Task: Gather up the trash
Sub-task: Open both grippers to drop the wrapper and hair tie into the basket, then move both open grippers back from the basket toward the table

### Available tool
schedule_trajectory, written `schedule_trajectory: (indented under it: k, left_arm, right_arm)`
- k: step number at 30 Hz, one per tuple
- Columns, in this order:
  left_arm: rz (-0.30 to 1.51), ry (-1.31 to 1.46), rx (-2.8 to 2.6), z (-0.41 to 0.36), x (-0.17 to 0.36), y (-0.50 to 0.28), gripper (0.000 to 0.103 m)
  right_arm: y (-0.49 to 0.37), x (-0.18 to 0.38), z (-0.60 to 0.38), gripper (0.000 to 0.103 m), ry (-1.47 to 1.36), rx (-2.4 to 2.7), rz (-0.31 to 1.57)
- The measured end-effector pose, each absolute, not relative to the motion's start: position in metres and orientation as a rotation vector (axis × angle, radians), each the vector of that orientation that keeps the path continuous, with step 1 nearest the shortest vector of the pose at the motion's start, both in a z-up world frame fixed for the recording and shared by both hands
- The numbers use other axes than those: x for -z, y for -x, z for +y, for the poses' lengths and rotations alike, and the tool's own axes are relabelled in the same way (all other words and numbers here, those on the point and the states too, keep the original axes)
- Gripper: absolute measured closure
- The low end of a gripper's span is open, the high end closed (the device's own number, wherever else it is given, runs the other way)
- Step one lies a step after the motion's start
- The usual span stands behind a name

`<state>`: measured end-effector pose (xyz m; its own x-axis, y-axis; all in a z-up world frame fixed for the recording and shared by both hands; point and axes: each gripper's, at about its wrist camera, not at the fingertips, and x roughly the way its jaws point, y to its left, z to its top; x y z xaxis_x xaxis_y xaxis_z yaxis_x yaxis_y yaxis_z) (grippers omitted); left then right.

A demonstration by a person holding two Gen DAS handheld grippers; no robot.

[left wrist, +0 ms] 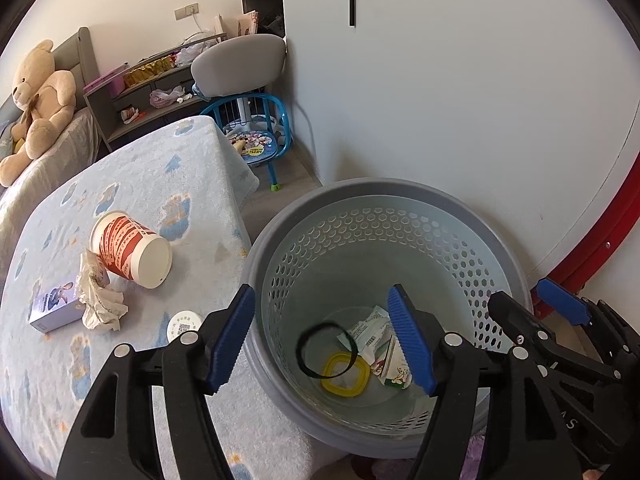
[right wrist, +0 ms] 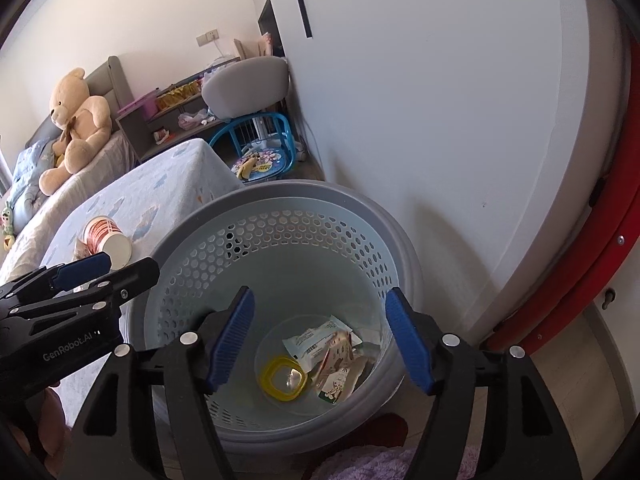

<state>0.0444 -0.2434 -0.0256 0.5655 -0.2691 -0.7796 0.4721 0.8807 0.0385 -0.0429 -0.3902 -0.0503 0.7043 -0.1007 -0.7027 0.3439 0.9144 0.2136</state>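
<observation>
A grey perforated waste basket (left wrist: 372, 188) stands beside the table; it also shows in the right wrist view (right wrist: 280, 190). Inside lie a yellow-rimmed lid (left wrist: 346, 374), torn wrappers (left wrist: 370, 330) and a black ring (left wrist: 326, 348) that hangs in mid-air over the bottom. My left gripper (left wrist: 326, 344) is open and empty above the basket's left rim. My right gripper (right wrist: 320, 340) is open and empty above the basket. On the table lie a tipped red-and-white paper cup (left wrist: 130, 250), crumpled tissue (left wrist: 100, 300), a small purple box (left wrist: 54, 308) and a white round cap (left wrist: 185, 325).
The table carries a pale blue patterned cloth (left wrist: 132, 184). A blue child's chair (left wrist: 256, 140) and a grey chair (left wrist: 238, 64) stand behind it by the white wall. A teddy bear (left wrist: 38, 100) sits on the bed at left. A red frame (left wrist: 600, 232) curves at right.
</observation>
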Motion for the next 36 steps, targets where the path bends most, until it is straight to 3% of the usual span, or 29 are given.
schedule_trajectory:
  k: [9, 36]
  left_arm:
    - [0.874, -0.242, 0.434, -0.238, 0.025, -0.040, 0.032]
    - [0.873, -0.202, 0.472, -0.214, 0.020, -0.030, 0.032]
  right_arm:
    - [0.046, 0.049, -0.392, 0.030, -0.353, 0.252, 0.740]
    - [0.047, 0.047, -0.389, 0.024, -0.323, 0.289, 0.736]
